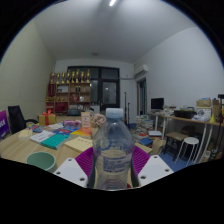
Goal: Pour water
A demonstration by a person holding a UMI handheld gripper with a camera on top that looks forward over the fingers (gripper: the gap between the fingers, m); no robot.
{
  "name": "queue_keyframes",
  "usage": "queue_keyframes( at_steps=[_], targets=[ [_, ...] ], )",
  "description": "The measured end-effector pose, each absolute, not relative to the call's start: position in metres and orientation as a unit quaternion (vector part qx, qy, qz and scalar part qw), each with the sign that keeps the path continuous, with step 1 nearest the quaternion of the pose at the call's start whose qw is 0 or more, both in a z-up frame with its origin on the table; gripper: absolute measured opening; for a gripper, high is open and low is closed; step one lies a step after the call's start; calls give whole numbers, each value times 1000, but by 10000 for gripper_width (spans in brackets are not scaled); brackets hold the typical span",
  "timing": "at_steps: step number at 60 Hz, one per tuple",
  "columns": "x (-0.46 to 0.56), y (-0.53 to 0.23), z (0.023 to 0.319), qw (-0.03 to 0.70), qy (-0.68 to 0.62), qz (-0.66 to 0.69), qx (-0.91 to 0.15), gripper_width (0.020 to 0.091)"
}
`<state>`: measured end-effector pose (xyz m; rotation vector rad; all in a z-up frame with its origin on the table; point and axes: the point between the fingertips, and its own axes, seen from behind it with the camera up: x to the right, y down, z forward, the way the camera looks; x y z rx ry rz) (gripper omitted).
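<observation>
A clear plastic water bottle point(112, 150) with a pale cap stands upright between my gripper's point(112, 165) two fingers. Both magenta pads point(86, 160) press against the bottle's sides, so the gripper is shut on it. The bottle appears lifted above the table point(20, 148), which lies beyond and below it. A green bowl point(41, 159) sits on the table to the left of the fingers. The bottle's base is hidden below the fingers.
The table holds colourful sheets point(68, 130) and small items. A dark chair point(17, 118) stands at the left. A shelf point(70, 92) lines the far wall. A desk point(190, 118) with a monitor point(157, 103) and a white stool point(188, 147) are at the right.
</observation>
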<state>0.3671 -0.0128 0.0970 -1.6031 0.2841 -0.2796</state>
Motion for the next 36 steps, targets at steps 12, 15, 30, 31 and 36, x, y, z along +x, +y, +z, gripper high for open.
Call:
queue_keyframes(
  at_steps=[12,15,30,31,36],
  targets=[
    [368,-10,96,656,139,-129,-731,658],
    [365,-17,87,630,143,-127,-753,738],
    [320,-92,108,591,143,-117,-785,850],
    [316,-100,112,591,145,-118,-785,850],
    [299,-140,131,590,157,-121,-783,855]
  ],
)
